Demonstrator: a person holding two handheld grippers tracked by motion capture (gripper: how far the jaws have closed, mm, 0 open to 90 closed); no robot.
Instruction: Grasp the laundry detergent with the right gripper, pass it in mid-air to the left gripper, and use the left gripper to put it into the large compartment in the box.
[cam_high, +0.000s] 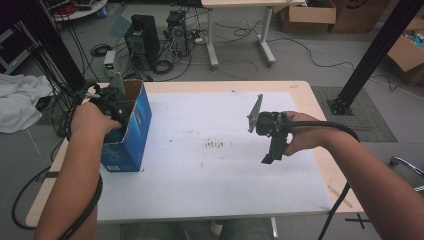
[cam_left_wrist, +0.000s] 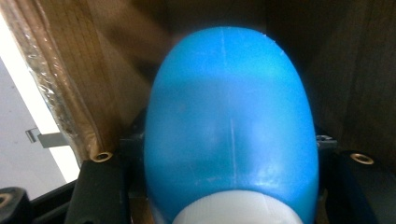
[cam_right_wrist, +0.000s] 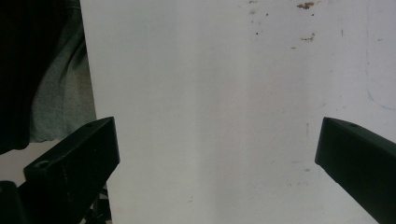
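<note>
White sheet (cam_high: 210, 165) covers the table. Right gripper (cam_high: 270, 150) hovers over it at right, jaws spread wide, nothing between them. Far left, left gripper (cam_left_wrist: 231, 186) reaches down inside the open blue box (cam_high: 131, 131), jaws pinching a blue bottle (cam_left_wrist: 229, 121) within the cardboard walls.

A smooth, faintly glossy blue plastic bottle (cam_left_wrist: 231, 126) is seen inside a blue box (cam_high: 131, 131), apparently of brown cardboard; the white table sheet (cam_high: 210, 170) appears matt.
</note>
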